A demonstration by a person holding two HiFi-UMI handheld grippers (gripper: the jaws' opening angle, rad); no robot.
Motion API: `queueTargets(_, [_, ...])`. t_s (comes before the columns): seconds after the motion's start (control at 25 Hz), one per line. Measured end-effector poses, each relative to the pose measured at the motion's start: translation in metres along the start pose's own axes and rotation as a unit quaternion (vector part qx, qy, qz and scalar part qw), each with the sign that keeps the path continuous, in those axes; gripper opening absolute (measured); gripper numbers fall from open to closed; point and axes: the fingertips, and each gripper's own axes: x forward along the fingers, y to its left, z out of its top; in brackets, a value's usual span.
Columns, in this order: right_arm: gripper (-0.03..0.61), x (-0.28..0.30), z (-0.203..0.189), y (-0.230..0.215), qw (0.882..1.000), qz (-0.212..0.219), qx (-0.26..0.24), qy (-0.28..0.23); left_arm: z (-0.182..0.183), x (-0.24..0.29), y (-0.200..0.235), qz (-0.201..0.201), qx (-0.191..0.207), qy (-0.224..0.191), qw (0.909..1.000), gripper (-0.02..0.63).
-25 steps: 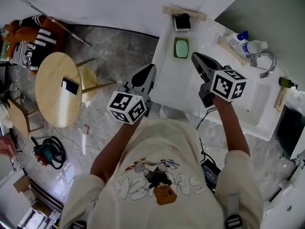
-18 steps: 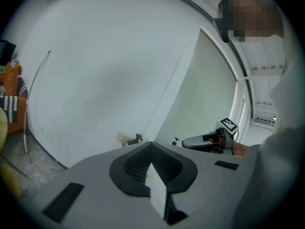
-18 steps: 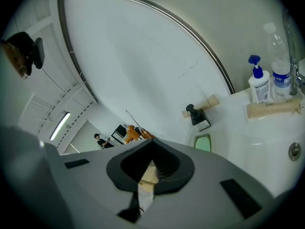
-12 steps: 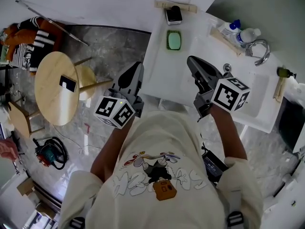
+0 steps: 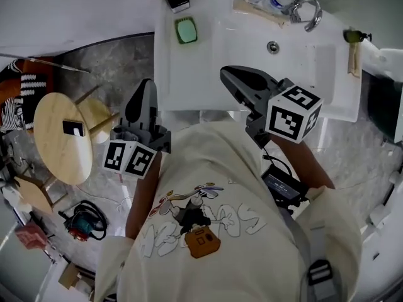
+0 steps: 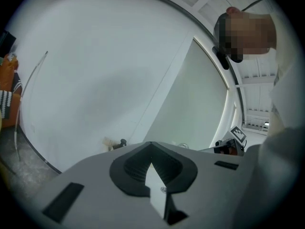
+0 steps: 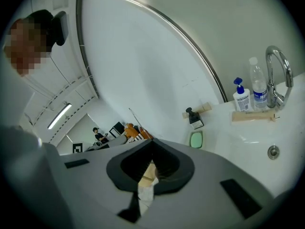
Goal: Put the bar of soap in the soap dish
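1. WASHSTAND: A white washstand (image 5: 189, 74) fills the far side of the scene, its basin (image 5: 296, 55) to the right and open counter to the left.

2. ARMS: The person stands at its near edge with both elbows bent and both tools raised in front of the chest, pointing only slightly downward. The right gripper (image 5: 225, 74) hangs over the near rim of the counter, just left of the basin. The left gripper (image 5: 147, 82) sits further left, off the counter and above the floor (image 5: 119, 61). Each has its jaws clenched together on nothing.

3. DISH: At the far left of the counter, well apart from both tools, lies a green oblong with a paler rim, which reads as the soap dish (image 5: 186, 30). Whether the bar of soap already rests inside it is too small to tell.

4. SOAP: Such a bar would likely be light, hard and slick, more so if wet. It is best pinched across its narrow width at mid-length, firmly enough to stop it squirting out.
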Motion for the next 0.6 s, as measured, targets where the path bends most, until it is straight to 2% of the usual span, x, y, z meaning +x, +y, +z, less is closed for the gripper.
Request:
queueTargets(0.16, [0.008, -0.006, -0.002, 0.008, 1.000, -0.006, -0.024, -0.016, -0.008, 0.004, -0.022, -0.032, -0.001, 0.012, 0.9994, 0.008])
queueTargets(0.24, [0.008, -0.003, -0.004, 0.013, 1.000, -0.002, -0.021, -0.018, -0.005, 0.004, -0.030, -0.042, -0.003, 0.010, 0.9991, 0.009])
queueTargets(0.44, [0.008, 0.003, -0.005, 0.023, 0.999, 0.011, -0.034, -0.019, 0.002, 0.004, -0.048, -0.062, 0.000, 0.005, 0.9981, 0.009])
queueTargets(0.6, [0.008, 0.003, -0.008, 0.027, 0.999, 0.014, -0.038, -0.020, 0.003, 0.000, -0.051, -0.063, -0.004, 0.002, 0.9980, 0.009])
